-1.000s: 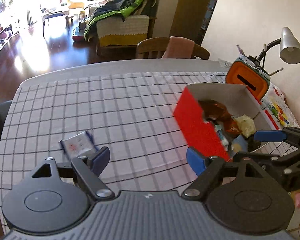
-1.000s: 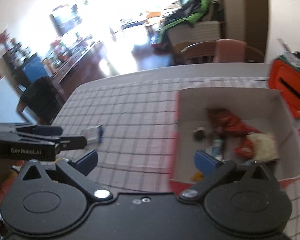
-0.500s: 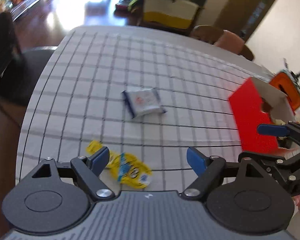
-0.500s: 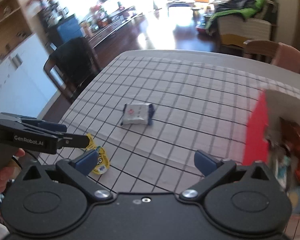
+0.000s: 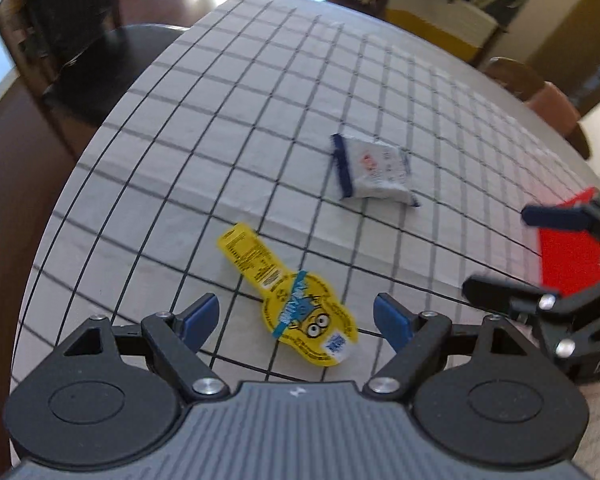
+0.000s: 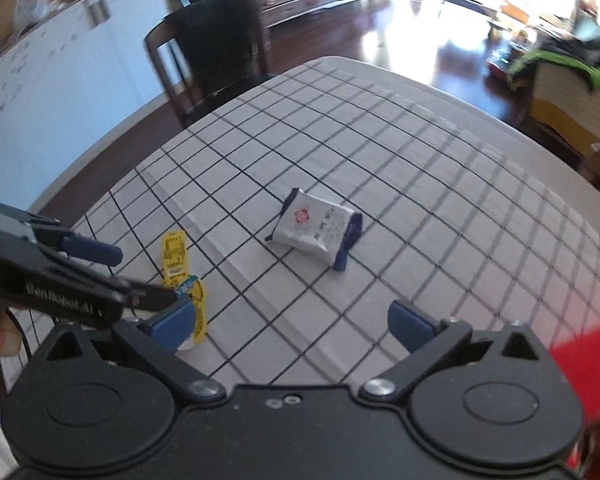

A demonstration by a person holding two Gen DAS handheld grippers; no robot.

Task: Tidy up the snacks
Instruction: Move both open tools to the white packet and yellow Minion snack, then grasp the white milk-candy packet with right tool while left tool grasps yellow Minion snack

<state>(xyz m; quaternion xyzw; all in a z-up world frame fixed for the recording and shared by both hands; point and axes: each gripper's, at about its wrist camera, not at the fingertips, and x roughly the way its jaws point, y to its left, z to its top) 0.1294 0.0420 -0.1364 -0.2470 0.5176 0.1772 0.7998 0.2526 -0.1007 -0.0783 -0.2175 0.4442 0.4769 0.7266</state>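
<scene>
A yellow cartoon snack packet (image 5: 289, 298) lies flat on the checked tablecloth, right between the fingers of my open, empty left gripper (image 5: 295, 320). It also shows in the right wrist view (image 6: 183, 276), partly behind the left gripper. A white and dark blue snack packet (image 5: 374, 172) lies farther out, also in the right wrist view (image 6: 318, 228). My right gripper (image 6: 291, 320) is open and empty, a short way before the white packet. The red snack box (image 5: 572, 260) is at the right edge.
A dark wooden chair (image 6: 215, 52) stands at the table's far left edge. A second chair (image 5: 540, 96) is at the far side. The table edge (image 5: 99, 136) curves close on the left. The red box side also shows in the right wrist view (image 6: 580, 356).
Both grippers have swung left, away from the red box, toward the two packets. The yellow packet now lies between the left gripper's fingers. Both grippers stay open.
</scene>
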